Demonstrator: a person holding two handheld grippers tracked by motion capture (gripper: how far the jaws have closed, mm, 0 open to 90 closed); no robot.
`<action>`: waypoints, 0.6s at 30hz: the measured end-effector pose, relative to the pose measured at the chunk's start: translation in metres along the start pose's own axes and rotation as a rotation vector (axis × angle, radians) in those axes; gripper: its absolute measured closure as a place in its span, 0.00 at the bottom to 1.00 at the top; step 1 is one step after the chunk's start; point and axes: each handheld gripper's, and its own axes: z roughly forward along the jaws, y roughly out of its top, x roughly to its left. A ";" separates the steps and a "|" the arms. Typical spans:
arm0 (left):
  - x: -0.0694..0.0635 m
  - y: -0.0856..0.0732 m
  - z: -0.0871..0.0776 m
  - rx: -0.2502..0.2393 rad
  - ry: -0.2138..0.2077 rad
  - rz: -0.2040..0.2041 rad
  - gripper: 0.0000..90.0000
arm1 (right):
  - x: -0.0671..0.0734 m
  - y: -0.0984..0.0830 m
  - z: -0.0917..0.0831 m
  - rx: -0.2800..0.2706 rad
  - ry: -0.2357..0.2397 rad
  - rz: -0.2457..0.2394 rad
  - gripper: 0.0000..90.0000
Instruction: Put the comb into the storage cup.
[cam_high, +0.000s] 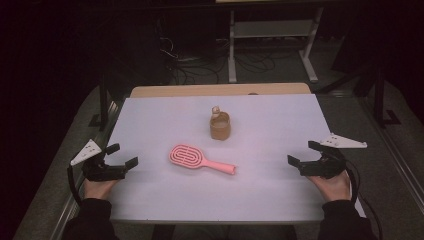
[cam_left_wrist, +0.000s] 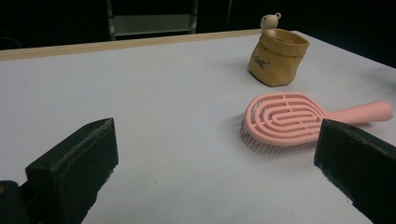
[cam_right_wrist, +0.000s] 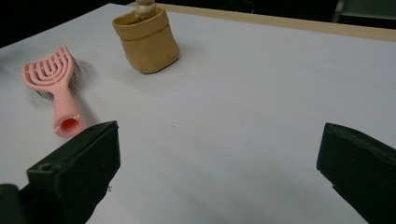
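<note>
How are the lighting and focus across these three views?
High view: table evenly lit, surroundings nearly black, soft and grainy. Left gripper view: brush fairly sharp with a faint shadow, near jaws soft. Right gripper view: pouch casts a soft shadow; no glare.

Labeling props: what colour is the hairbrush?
Pink all over; the hairbrush shows best in the left gripper view.
</note>
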 end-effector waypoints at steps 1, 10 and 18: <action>0.000 0.000 0.000 -0.002 0.000 0.001 0.00 | 0.000 0.000 0.000 0.002 -0.002 0.000 0.00; 0.000 -0.001 0.000 -0.004 0.001 -0.007 0.00 | 0.001 0.000 -0.004 0.006 0.004 0.003 0.00; 0.000 -0.001 -0.001 -0.008 -0.002 -0.011 0.00 | 0.002 0.003 -0.006 0.014 0.007 0.001 0.00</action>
